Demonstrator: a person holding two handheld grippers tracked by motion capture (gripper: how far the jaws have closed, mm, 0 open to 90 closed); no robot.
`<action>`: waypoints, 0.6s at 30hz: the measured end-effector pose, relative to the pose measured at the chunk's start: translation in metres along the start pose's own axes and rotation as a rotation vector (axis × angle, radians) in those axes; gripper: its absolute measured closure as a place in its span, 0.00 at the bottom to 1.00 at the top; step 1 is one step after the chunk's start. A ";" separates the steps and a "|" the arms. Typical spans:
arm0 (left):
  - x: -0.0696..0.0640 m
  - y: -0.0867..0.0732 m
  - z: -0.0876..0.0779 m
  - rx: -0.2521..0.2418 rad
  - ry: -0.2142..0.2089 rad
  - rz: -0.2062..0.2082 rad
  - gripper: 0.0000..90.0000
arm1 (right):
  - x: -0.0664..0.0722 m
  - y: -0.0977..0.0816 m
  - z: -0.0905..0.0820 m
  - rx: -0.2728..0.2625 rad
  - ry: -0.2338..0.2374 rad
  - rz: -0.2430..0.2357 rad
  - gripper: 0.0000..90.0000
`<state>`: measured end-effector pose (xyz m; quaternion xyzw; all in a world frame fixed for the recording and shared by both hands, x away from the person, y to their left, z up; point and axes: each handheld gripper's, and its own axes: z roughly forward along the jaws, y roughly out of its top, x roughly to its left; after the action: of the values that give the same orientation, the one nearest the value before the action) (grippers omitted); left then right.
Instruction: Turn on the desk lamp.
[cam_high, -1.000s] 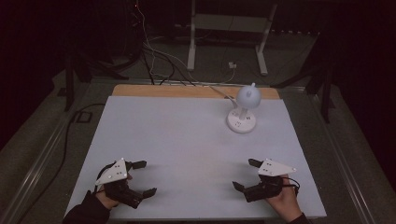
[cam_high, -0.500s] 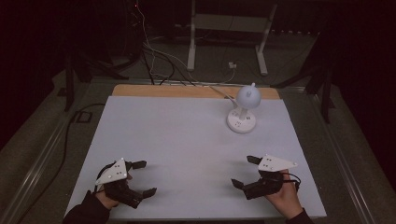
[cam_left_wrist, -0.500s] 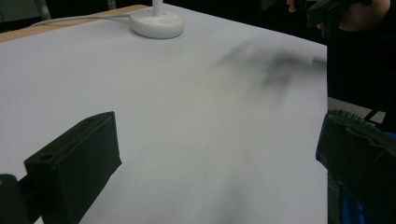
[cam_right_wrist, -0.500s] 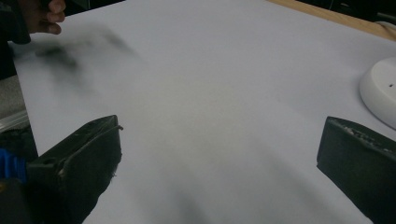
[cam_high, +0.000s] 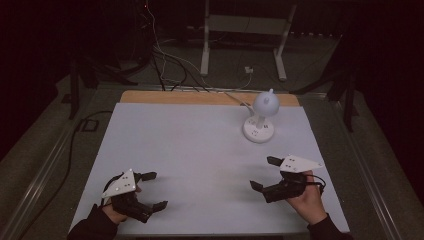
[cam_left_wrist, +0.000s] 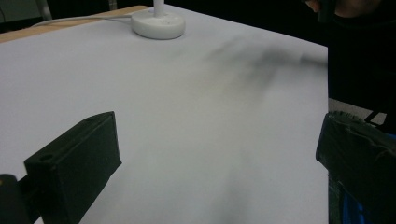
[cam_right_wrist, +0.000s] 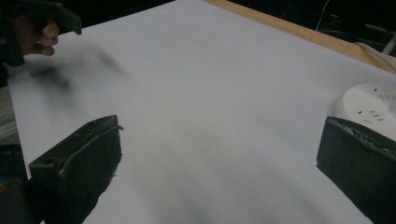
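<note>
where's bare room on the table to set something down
Most of the white table top is bare: the whole stretch between the left gripper and right gripper, and the far left half up to the wooden edge. The one taken spot is far right, where the white lamp and its cable stand.

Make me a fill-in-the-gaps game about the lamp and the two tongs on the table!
1. The white lamp stands closer to the ______ tongs than to the other tongs.
2. The jaws of the left tongs stand ______, with nothing between them.
3. The lamp's round base rests on the big ______ table.
4. A cable runs from the lamp toward the table's ______ edge.

Missing words: right; open; white; far
</note>
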<state>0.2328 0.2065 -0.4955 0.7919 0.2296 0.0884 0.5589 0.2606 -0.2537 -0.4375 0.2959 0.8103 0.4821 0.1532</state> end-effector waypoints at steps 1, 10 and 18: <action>0.000 0.000 0.000 -0.001 0.000 0.000 0.00 | -0.001 0.002 -0.001 -0.002 -0.004 -0.002 0.00; 0.000 0.000 0.000 -0.002 0.002 -0.003 0.00 | -0.013 0.010 -0.002 -0.015 -0.015 0.020 0.00; 0.000 0.000 0.000 -0.002 0.001 -0.003 0.00 | -0.020 0.015 0.003 -0.010 -0.017 0.019 0.00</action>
<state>0.2330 0.2068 -0.4953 0.7909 0.2310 0.0880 0.5598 0.2829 -0.2588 -0.4272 0.3069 0.8037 0.4849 0.1571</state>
